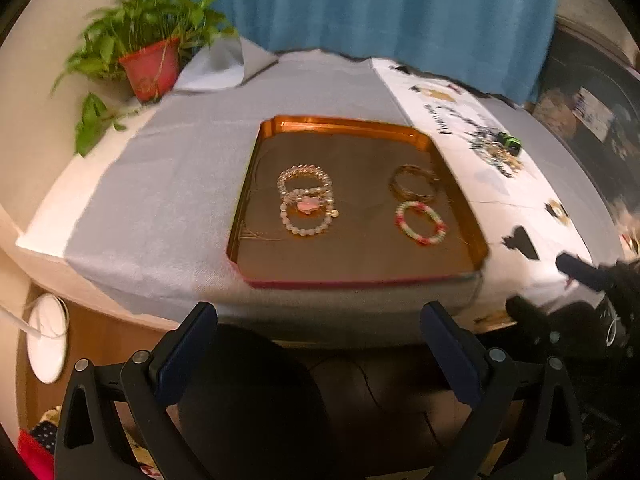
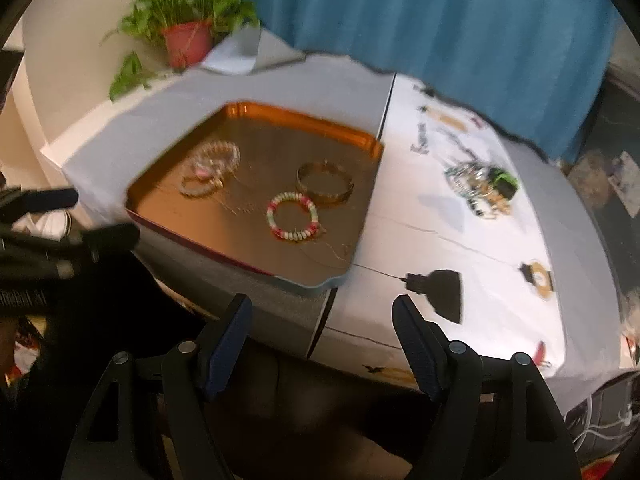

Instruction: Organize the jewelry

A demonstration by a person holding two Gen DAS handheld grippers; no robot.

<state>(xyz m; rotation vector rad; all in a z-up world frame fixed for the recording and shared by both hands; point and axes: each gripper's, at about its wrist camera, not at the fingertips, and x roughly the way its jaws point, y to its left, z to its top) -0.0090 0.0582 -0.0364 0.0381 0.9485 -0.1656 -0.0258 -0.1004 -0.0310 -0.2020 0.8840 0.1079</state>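
Table (image 1: 168,184): bracelets (image 1: 306,204) in tray (image 1: 344,124) beyond tongs (image 1: 320,320).

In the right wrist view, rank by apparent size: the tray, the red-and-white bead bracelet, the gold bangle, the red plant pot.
1. tray
2-3. gold bangle, red-and-white bead bracelet: look alike
4. red plant pot, farther off, so unsure

Home — potted plant (image 1: 150,66), blue curtain (image 1: 360,4).

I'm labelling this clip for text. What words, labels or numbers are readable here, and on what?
None can be read.
White printed cloth: one line of dark lettering, too blurred to read.
Red flower pot: faint gold marking, unreadable.
Tray: no text visible.
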